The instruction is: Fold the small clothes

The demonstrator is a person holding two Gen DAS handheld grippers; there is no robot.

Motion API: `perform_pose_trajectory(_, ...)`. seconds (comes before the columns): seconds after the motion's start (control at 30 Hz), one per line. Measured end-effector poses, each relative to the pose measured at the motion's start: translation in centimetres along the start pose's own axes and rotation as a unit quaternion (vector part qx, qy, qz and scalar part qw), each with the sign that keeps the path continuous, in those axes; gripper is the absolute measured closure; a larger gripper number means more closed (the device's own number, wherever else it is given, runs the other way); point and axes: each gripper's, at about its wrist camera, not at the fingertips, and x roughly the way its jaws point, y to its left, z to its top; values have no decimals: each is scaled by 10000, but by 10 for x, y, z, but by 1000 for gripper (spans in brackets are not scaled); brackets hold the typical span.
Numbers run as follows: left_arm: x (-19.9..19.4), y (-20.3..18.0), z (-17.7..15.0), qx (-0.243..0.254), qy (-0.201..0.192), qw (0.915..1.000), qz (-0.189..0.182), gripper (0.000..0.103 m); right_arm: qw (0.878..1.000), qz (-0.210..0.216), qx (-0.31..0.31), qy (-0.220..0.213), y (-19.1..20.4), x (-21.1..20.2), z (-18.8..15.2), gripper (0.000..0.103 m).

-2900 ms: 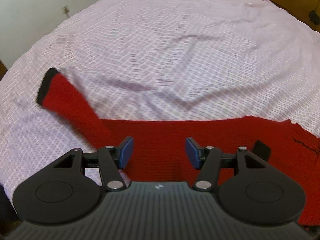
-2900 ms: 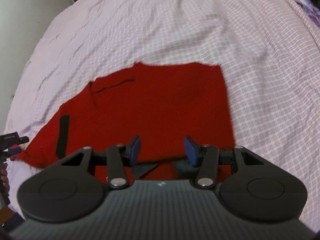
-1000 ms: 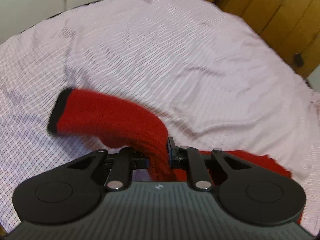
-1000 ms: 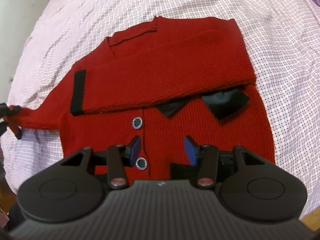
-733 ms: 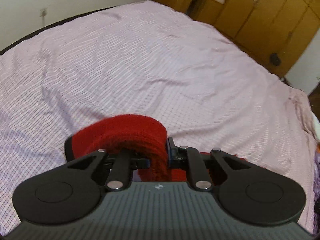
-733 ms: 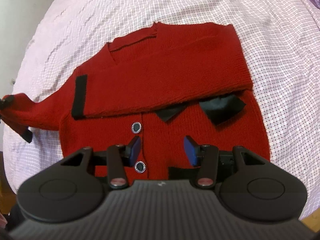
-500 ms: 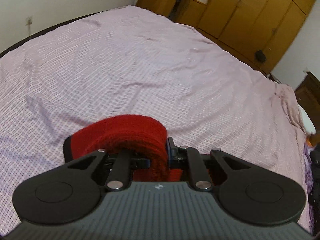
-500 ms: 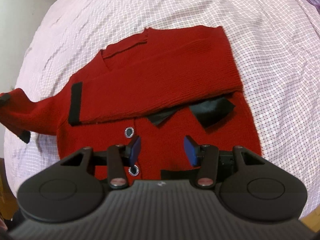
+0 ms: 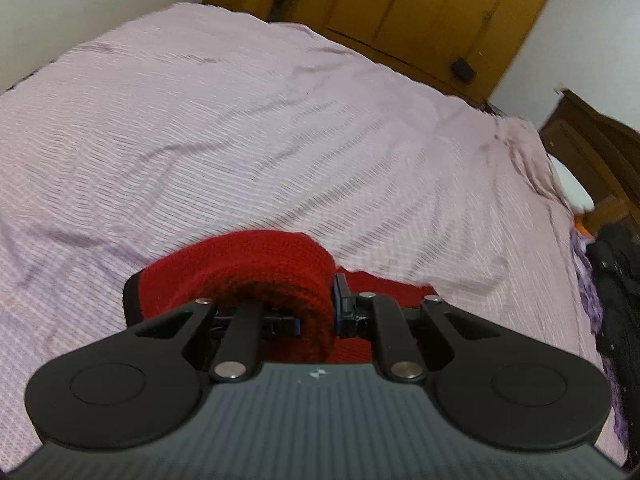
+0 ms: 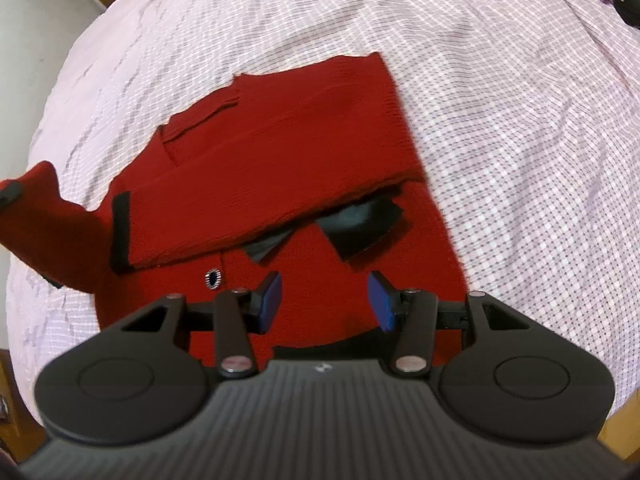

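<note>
L gripper [image 9: 318, 312] clamped on red cardigan's [image 10: 280, 184] sleeve [image 9: 256, 272]; R gripper [image 10: 324, 300] jaws apart, empty, above cardigan's front.

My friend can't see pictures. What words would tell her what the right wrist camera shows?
A red knitted cardigan lies on a pale pink checked bedsheet, one sleeve folded across its front and the other lifted off the bed at the left edge. In front, the right hand-held gripper is above the cardigan, blue pads apart, holding nothing.
</note>
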Motion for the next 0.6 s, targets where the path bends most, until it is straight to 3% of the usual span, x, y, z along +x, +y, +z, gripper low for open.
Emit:
perform_pose_trajectory(0.37,58,-58,-39,611,741,9953,-122,87,9997,-26,232,-96,-28,-1,2,53)
perform_pose_trajectory(0.6,110,-79,-67,785,1519,9848,302,84,9993,-78,352,-132,-49,-5,5,53)
